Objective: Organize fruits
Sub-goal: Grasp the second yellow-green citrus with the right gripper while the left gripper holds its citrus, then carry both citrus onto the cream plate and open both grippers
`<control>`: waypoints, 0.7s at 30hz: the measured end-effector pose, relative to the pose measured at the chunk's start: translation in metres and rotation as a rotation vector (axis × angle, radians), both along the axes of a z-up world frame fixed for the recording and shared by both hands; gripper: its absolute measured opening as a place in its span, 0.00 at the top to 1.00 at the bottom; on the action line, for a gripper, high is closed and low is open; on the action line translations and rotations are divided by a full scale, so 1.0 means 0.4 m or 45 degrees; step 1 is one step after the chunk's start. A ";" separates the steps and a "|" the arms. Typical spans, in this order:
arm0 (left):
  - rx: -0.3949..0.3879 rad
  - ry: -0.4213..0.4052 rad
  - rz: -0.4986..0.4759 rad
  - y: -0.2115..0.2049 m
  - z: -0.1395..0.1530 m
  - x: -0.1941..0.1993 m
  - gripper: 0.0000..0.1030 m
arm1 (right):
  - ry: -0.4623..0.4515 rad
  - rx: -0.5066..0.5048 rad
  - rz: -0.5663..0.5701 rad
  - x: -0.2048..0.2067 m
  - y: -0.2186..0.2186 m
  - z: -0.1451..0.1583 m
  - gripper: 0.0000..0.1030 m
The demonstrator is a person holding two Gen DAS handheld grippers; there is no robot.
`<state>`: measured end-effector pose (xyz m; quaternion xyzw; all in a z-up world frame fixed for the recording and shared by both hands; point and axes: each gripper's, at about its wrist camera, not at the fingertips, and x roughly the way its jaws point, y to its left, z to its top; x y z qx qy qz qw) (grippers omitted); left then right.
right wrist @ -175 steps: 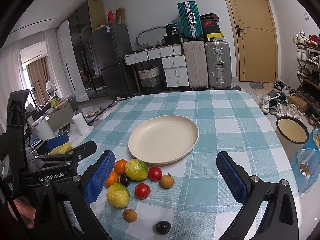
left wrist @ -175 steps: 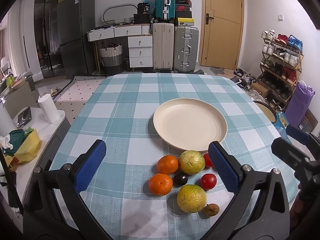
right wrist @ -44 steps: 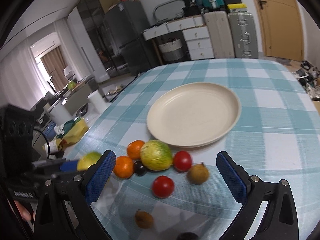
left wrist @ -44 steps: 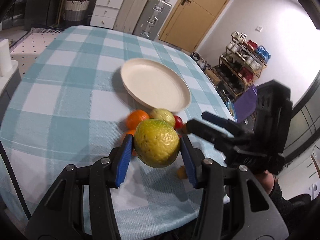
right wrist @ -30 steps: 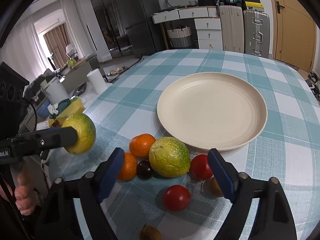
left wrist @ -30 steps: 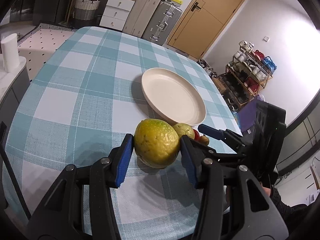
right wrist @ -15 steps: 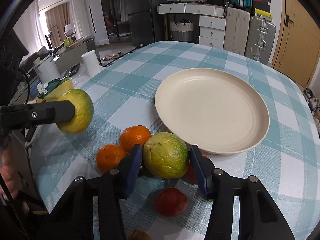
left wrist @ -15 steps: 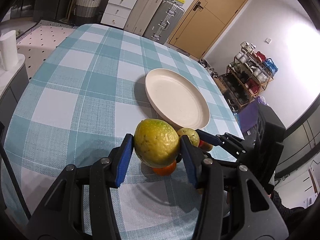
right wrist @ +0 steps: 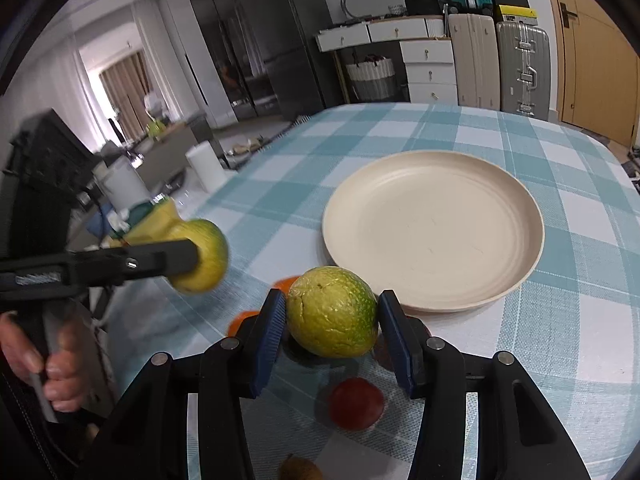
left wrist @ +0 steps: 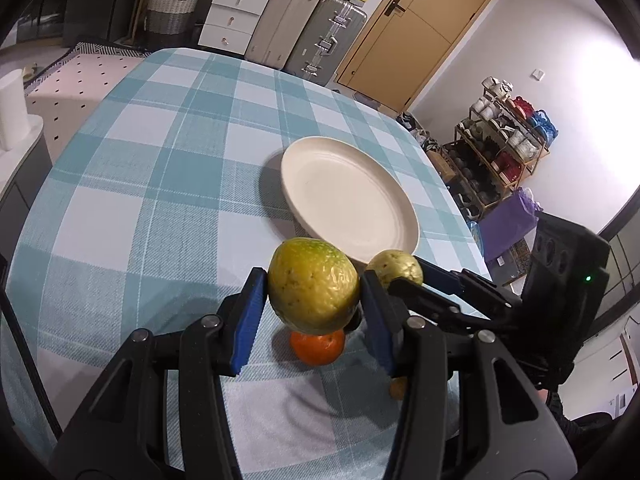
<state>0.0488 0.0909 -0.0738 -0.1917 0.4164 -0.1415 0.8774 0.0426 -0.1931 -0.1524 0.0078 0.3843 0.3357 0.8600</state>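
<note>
My left gripper (left wrist: 314,304) is shut on a yellow-green fruit (left wrist: 314,286) and holds it in the air above an orange (left wrist: 318,346). My right gripper (right wrist: 332,320) is shut on a greener fruit (right wrist: 332,312) just short of the cream plate (right wrist: 432,228), which has nothing on it. I cannot tell if this fruit touches the cloth. In the left wrist view the right gripper's fruit (left wrist: 394,268) sits by the plate's (left wrist: 344,196) near rim. On the cloth lie a red tomato (right wrist: 356,402), two oranges (right wrist: 288,282) and a small brown fruit (right wrist: 300,470).
The round table wears a teal check cloth (left wrist: 160,168) that drops off at the left. A low side cabinet with white rolls (right wrist: 204,166) stands to the left. Suitcases (left wrist: 320,36), drawers and a door are behind; a shoe rack (left wrist: 504,140) is on the right.
My right gripper's jaws have closed from wide apart onto the greener fruit. My left gripper, still holding its fruit, has drifted slightly closer to the plate.
</note>
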 end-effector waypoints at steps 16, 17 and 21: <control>0.035 0.007 -0.090 -0.095 0.039 0.233 0.56 | -0.039 0.225 -0.069 0.101 -0.123 0.102 0.53; 0.038 0.010 -0.094 -0.102 0.041 0.250 0.56 | -0.043 0.230 -0.073 0.115 -0.131 0.109 0.53; 0.030 0.026 -0.115 -0.132 0.040 0.341 0.56 | -0.052 0.243 -0.083 0.174 -0.153 0.132 0.53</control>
